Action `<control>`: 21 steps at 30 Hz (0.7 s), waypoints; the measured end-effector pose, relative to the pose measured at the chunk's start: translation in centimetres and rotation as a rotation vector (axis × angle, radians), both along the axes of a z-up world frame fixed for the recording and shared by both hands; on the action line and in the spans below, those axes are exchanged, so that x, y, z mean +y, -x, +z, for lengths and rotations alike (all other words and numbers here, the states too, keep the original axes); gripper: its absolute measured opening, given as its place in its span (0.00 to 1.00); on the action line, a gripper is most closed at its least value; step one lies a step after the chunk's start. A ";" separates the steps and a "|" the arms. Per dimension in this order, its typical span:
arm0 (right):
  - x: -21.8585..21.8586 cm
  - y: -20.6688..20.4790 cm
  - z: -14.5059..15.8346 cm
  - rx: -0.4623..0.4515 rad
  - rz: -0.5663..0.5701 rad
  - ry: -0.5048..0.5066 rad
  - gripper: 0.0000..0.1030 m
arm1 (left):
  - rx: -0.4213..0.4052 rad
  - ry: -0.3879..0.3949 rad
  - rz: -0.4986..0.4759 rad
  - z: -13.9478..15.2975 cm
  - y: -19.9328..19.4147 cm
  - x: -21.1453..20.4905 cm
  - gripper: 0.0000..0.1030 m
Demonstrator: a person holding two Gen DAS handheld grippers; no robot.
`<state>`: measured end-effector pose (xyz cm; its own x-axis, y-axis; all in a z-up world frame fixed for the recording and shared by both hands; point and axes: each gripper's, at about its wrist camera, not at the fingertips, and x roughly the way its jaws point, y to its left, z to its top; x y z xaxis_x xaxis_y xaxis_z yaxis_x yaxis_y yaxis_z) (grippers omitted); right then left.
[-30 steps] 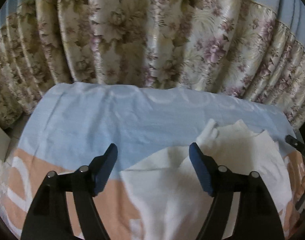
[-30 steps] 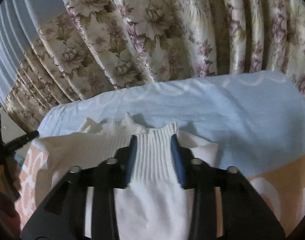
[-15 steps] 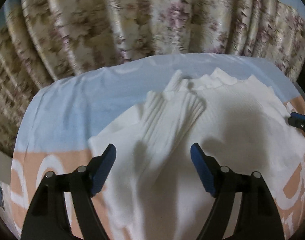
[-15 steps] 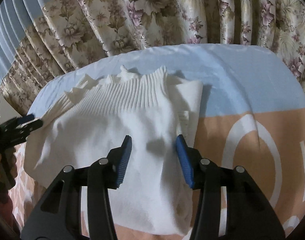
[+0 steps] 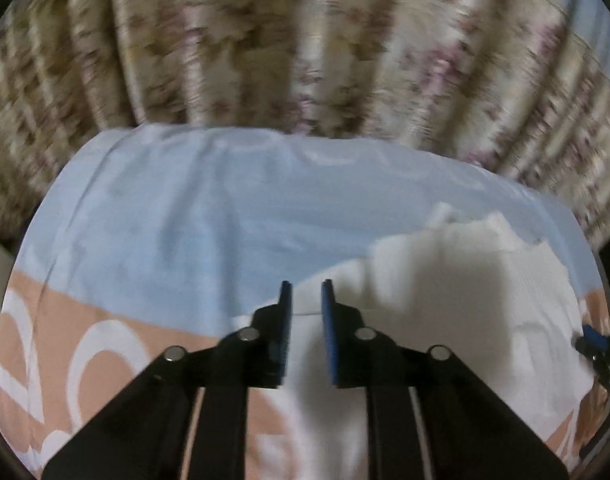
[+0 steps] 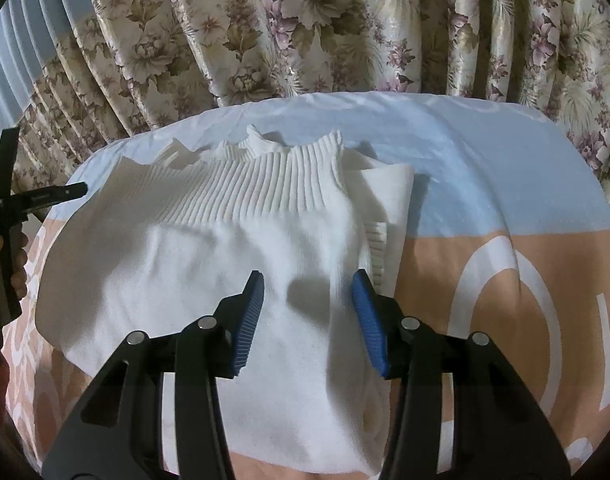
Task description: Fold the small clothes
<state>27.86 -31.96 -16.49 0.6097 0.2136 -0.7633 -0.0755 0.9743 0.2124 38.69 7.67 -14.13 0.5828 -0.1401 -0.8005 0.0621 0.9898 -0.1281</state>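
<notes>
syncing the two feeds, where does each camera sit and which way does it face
Left wrist: on the left tool, angled down over the white sweater's left edge; its narrowed blue pads show.
Right wrist: on the right tool, angled down over the sweater's right side; a hand shows at left.
Shared: sweater, bedsheet, floral curtain.

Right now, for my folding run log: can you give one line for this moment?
white ribbed knit sweater lying on blue-and-peach bedsheet | left claw at sweater edge, jaws just closing, grip unclear | right claw open over sweater
</notes>
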 end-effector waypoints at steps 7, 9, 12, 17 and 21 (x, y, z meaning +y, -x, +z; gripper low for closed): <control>0.0 0.2 0.3 -0.003 -0.005 -0.013 0.46 | -0.036 -0.030 -0.055 1.0 4.1 -0.6 0.68; 0.0 0.2 0.3 -0.002 -0.005 -0.012 0.46 | -0.048 -0.053 -0.108 1.0 4.3 -2.5 0.68; 0.1 0.6 0.2 0.000 -0.003 -0.007 0.46 | -0.018 -0.073 -0.154 0.0 2.6 -4.7 0.66; 0.2 1.4 0.3 -0.002 -0.004 -0.008 0.46 | 0.048 -0.076 -0.200 -1.8 -0.1 -6.6 0.14; 0.3 1.7 0.4 -0.017 0.002 0.004 0.46 | -0.024 -0.086 -0.183 -0.2 1.5 -5.9 0.14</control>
